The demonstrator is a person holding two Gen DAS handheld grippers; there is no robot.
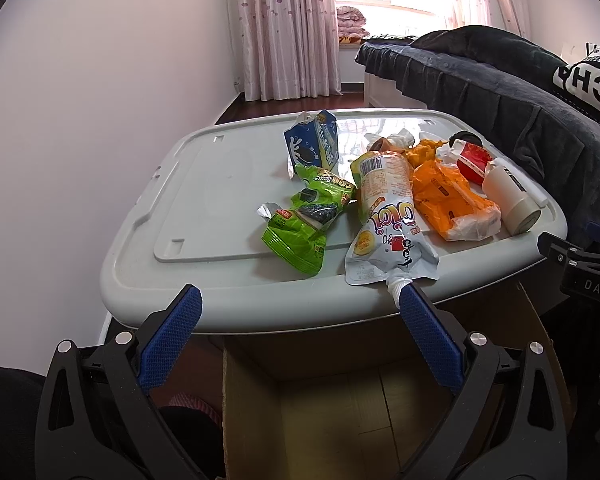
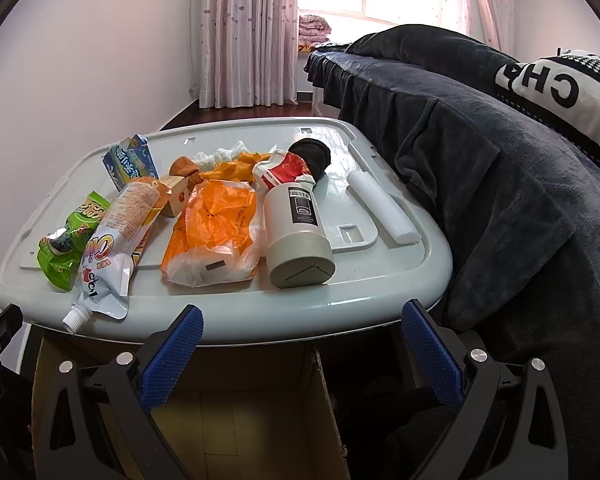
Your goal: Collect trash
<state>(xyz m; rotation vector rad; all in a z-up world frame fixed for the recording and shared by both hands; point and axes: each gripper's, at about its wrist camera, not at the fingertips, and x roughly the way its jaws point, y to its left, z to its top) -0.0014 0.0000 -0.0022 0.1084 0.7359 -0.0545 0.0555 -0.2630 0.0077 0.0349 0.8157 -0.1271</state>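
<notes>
Trash lies on a grey bin lid (image 1: 204,200) (image 2: 380,280): a green snack bag (image 1: 304,220) (image 2: 66,246), a white spout pouch (image 1: 384,216) (image 2: 114,240), an orange plastic bag (image 1: 452,200) (image 2: 216,228), a white bottle on its side (image 1: 510,200) (image 2: 298,240), a blue carton (image 1: 312,144) (image 2: 130,162), a red wrapper (image 1: 474,160) (image 2: 280,172), orange peel and tissue. My left gripper (image 1: 300,304) is open and empty before the lid's near edge. My right gripper (image 2: 302,316) is open and empty too.
An open cardboard box (image 1: 340,420) (image 2: 240,420) stands below the lid's near edge. A bed with a dark blanket (image 1: 520,92) (image 2: 500,160) runs along the right. A white foam stick (image 2: 382,208) and a black sock (image 2: 314,156) lie on the lid.
</notes>
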